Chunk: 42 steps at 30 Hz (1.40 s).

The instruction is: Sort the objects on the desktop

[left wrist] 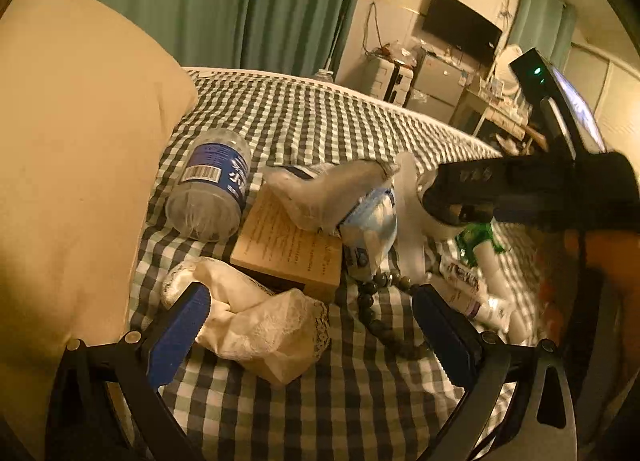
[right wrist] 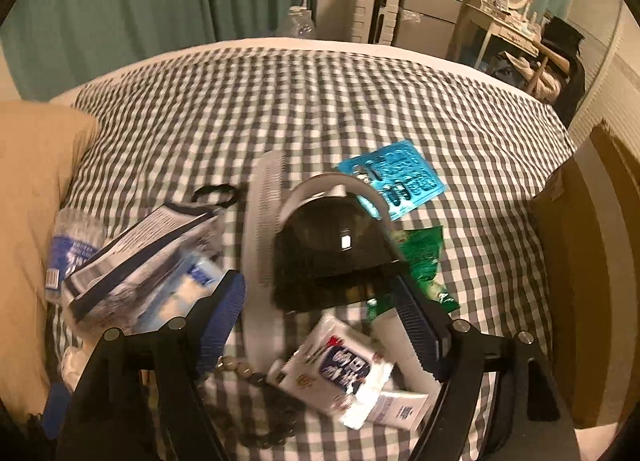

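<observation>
The right gripper (right wrist: 320,313) stands wide open over the clutter on the checked bedspread (right wrist: 280,101), a black brush (right wrist: 332,261) between its pads, untouched as far as shows. The left gripper (left wrist: 312,313) is also wide, hovering above a crumpled white bag (left wrist: 256,325) near the pillow-side edge

white comb (right wrist: 260,221) partly hidden behind brush (right wrist: 332,257); packets (right wrist: 156,261) blurred
</observation>
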{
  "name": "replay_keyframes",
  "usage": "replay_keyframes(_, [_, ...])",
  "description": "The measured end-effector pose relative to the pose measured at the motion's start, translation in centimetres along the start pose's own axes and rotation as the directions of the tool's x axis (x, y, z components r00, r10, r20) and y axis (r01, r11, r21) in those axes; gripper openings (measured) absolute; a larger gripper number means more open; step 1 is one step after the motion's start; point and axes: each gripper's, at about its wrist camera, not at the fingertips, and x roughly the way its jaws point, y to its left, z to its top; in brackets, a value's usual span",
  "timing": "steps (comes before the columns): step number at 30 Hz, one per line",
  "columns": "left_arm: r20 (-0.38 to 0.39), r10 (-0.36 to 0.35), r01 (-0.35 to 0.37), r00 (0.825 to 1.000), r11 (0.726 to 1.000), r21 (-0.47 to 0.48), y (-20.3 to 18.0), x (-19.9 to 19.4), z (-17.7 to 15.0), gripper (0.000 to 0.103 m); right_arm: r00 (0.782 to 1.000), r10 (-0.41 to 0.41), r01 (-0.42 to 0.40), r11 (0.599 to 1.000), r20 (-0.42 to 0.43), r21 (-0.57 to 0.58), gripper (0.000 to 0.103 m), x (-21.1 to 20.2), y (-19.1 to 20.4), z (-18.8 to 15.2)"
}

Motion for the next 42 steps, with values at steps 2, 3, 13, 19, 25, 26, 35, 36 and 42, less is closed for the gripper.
replay_keyframes(2, [-0.005, 0.029, -0.029, 1.000, 0.999, 0.032, -0.5, 0.4, -0.2, 0.103, 0.998, 0.061, -0.062, 0.997, 0.016, 0.048, 0.083, 0.6, -1.5, 0.3])
replay_keyframes(3, [0.001, 0.034, -0.034, 0.999, 0.999, 0.042, -0.7, 0.4, -0.2, 0.103, 0.994, 0.110, -0.112, 0.991, 0.027, 0.075, 0.084, 0.7, -2.5, 0.2])
replay_keyframes(13, [0.081, 0.088, -0.100, 0.993, 0.983, 0.156, -2.9, 0.8, -0.8, 0.103, 0.959, 0.281, -0.284, 0.951, 0.044, 0.119, 0.087, 4.2, -4.1, 1.4])
replay_keyframes(19, [0.049, 0.098, -0.105, 0.994, 0.980, 0.167, -2.7, 1.8, -1.4, 0.103, 0.975, 0.220, -0.222, 0.974, 0.042, 0.045, 0.057, 3.9, -2.8, -0.3])
replay_keyframes(25, [0.063, 0.085, -0.094, 0.994, 0.980, 0.174, -2.7, 1.6, -1.8, 0.103, 0.970, 0.233, -0.236, 0.971, 0.069, 0.038, 0.024, 1.2, -4.1, -1.5])
replay_keyframes(26, [0.065, 0.084, -0.094, 0.994, 0.980, 0.173, -2.8, 1.5, -1.8, 0.103, 0.968, 0.239, -0.243, 0.969, 0.071, 0.042, 0.024, 0.8, -4.4, -1.6])
replay_keyframes(35, [0.057, 0.047, -0.056, 0.997, 0.984, 0.168, -3.2, 1.3, -1.9, 0.103, 0.943, 0.324, -0.324, 0.946, 0.074, -0.011, 0.063, -1.9, -6.2, -2.4])
replay_keyframes(36, [0.056, 0.030, -0.040, 0.998, 0.984, 0.176, -3.5, 1.3, -1.9, 0.103, 0.943, 0.329, -0.328, 0.944, 0.057, -0.027, 0.063, -1.7, -6.1, -2.3])
replay_keyframes(42, [0.041, -0.002, -0.009, 0.999, 0.964, 0.265, -5.2, 1.5, -2.8, 0.103, 0.935, 0.350, -0.355, 0.917, -0.063, -0.183, 0.063, -0.2, -4.1, -4.3])
